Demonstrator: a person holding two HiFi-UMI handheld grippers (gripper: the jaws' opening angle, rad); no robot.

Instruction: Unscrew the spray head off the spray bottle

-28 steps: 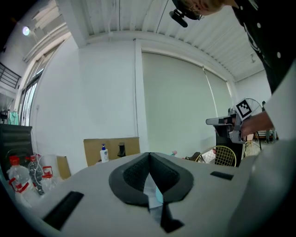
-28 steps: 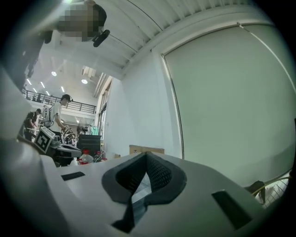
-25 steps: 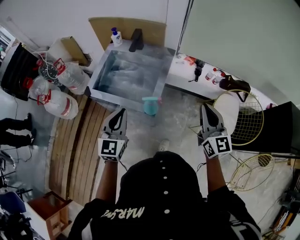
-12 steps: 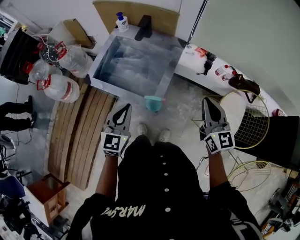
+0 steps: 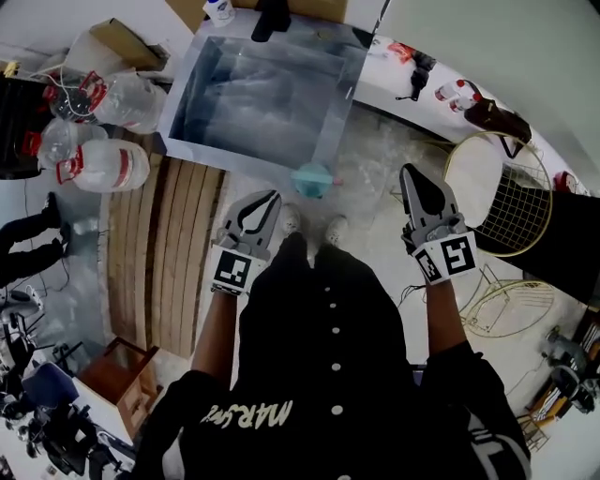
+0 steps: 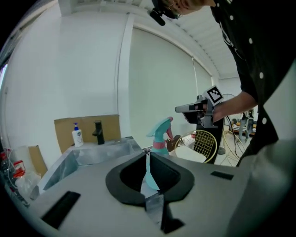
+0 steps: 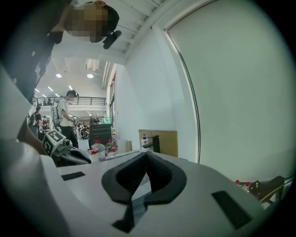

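A teal spray bottle (image 5: 312, 178) with a pink collar stands on the near corner of the steel sink counter (image 5: 330, 122). In the left gripper view the spray bottle (image 6: 161, 135) rises just beyond the jaw tips, upright, its trigger head pointing right. My left gripper (image 5: 270, 198) is shut and empty, a short way left of and short of the bottle. My right gripper (image 5: 411, 172) hovers farther right, also shut with nothing held. The left gripper (image 6: 147, 152) shows its jaws pressed together; the right gripper (image 7: 146, 153) does too.
A deep steel sink (image 5: 258, 89) with a black faucet (image 5: 272, 17) and soap bottle (image 5: 218, 9) lies ahead. Water jugs (image 5: 98, 164) and wooden planks (image 5: 173, 253) are left. Round wire baskets (image 5: 506, 202) stand right. Small red-capped bottles (image 5: 450, 94) sit on the white ledge. Another person (image 7: 64, 115) stands far off.
The sink and bottle have slid down the head view toward me, so both grippers are closer to the bottle. The left gripper now sits just beside it. Both stay shut.
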